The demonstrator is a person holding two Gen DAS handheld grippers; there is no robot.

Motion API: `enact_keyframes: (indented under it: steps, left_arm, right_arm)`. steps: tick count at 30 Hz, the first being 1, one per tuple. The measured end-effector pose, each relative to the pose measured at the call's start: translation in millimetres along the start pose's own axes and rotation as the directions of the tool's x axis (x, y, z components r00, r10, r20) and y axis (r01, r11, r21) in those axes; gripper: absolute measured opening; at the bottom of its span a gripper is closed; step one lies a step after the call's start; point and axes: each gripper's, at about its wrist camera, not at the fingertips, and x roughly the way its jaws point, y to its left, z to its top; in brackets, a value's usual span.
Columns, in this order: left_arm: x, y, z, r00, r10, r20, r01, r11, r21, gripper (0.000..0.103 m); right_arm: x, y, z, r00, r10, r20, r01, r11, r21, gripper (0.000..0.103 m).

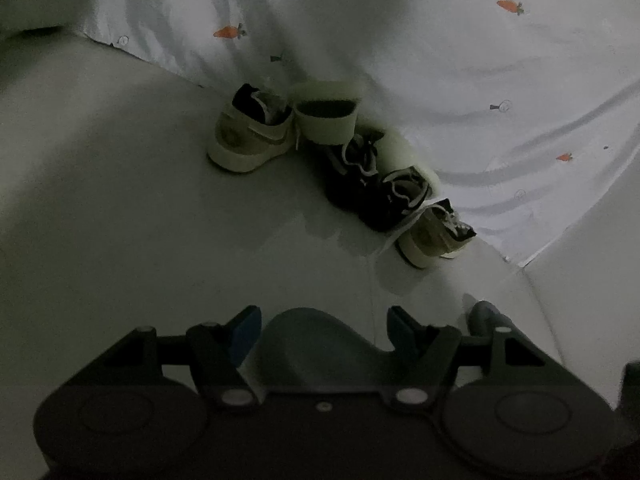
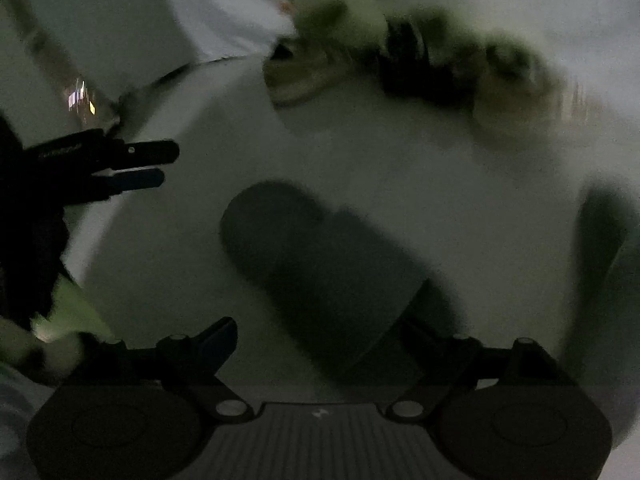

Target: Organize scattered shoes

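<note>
Hovering over pale floor (image 1: 120, 200), the left tool (image 1: 320, 328) sits at the bottom of its frame with its fingers well apart and nothing between them. The right tool (image 2: 316, 344), at the bottom of its own frame, is likewise spread wide and empty; its view is badly smeared, so little there is sharp. The left tool also shows in that view at the left edge (image 2: 158, 166), seen side-on.

Further out, in the middle of the left view, the shoes lie in a loose huddle on the floor against a hanging sheet (image 1: 500, 80) printed with small carrots. A cream shoe (image 1: 250, 136) stands left of centre, a fleecy boot (image 1: 324, 116) just beside it, a dark laced shoe (image 1: 376, 192) below and to the right, and a second cream shoe (image 1: 436, 232) lower right, its lace trailing across the floor. Toes point different ways and the two cream shoes are parted by the others. In the right view the same pile is only a blur across the upper middle of the frame.

By my reading no shoe is in hand and sorting is at its start: this is the approach. Next, one tool should drop to a shoe, probably the nearer cream one, grip its heel or collar rim, avoid the loose lace, and set it beside its mate.
</note>
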Motion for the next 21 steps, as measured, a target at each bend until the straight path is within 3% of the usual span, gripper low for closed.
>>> enact_keyframes:
  steps: [5,8,14,17,19,21]
  left_arm:
    - [-13.3,16.0,-3.6,0.999,0.035,0.020,-0.034,0.999,-0.039,0.071]
    - [-29.6,23.9,-4.0,0.996,0.062,0.061,-0.060,0.997,-0.042,0.071]
    - [-49.7,41.7,-10.1,0.988,0.118,0.098,-0.108,0.989,-0.103,0.072]
    - [-58.9,47.6,-11.6,0.983,0.136,0.122,-0.121,0.985,-0.125,0.072]
    - [-60.7,49.9,-12.0,0.982,0.142,0.125,-0.125,0.983,-0.133,0.072]
    - [-60.5,51.7,-13.1,0.984,0.136,0.118,-0.120,0.983,-0.139,0.072]
  right_arm:
    - [42.5,14.3,9.7,0.997,0.049,-0.057,-0.063,0.957,-0.284,0.100]
    - [64.7,23.1,14.2,0.996,0.056,-0.069,-0.078,0.920,-0.383,0.100]
    - [92.2,16.7,23.0,0.998,-0.014,-0.067,-0.003,0.970,-0.241,0.097]
    - [96.4,17.5,23.5,0.991,-0.116,-0.064,0.110,0.990,-0.086,0.096]
    - [99.0,16.6,28.0,0.977,-0.196,-0.083,0.198,0.980,0.023,0.096]
    - [96.2,11.6,26.9,0.944,-0.296,-0.144,0.320,0.930,0.179,0.095]
